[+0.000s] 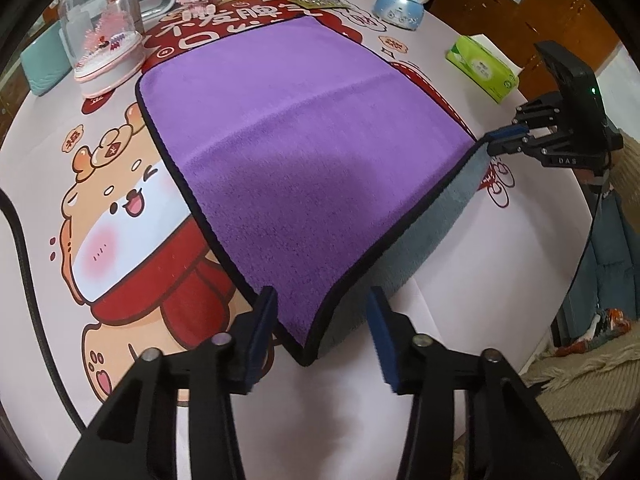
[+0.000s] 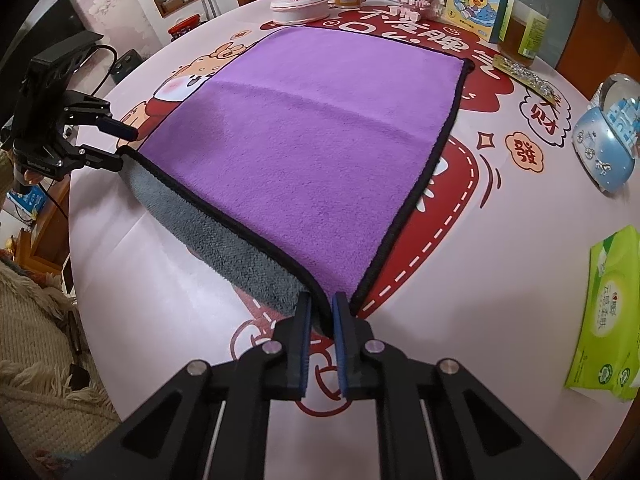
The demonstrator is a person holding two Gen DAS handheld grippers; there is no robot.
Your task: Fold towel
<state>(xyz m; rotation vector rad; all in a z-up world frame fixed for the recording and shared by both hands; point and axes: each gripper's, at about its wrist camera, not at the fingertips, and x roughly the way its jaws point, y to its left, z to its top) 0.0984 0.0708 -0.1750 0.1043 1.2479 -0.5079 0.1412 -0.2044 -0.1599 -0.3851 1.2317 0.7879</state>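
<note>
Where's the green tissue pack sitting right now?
The green tissue pack lies on the table's right edge in the right wrist view, beyond the purple towel's right hem and nearer than the blue snow globe.

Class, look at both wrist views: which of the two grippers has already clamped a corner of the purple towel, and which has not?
The right gripper has: its fingers pinch the towel corner. The left gripper is open, its fingers either side of the other near corner, unclamped.

A round table under a pale pink cartoon-printed cloth [image 1: 460, 288] carries a purple black-edged microfibre towel [image 1: 304, 152], a green tissue pack [image 2: 608, 312] and a blue snow globe [image 2: 606, 148]
</note>
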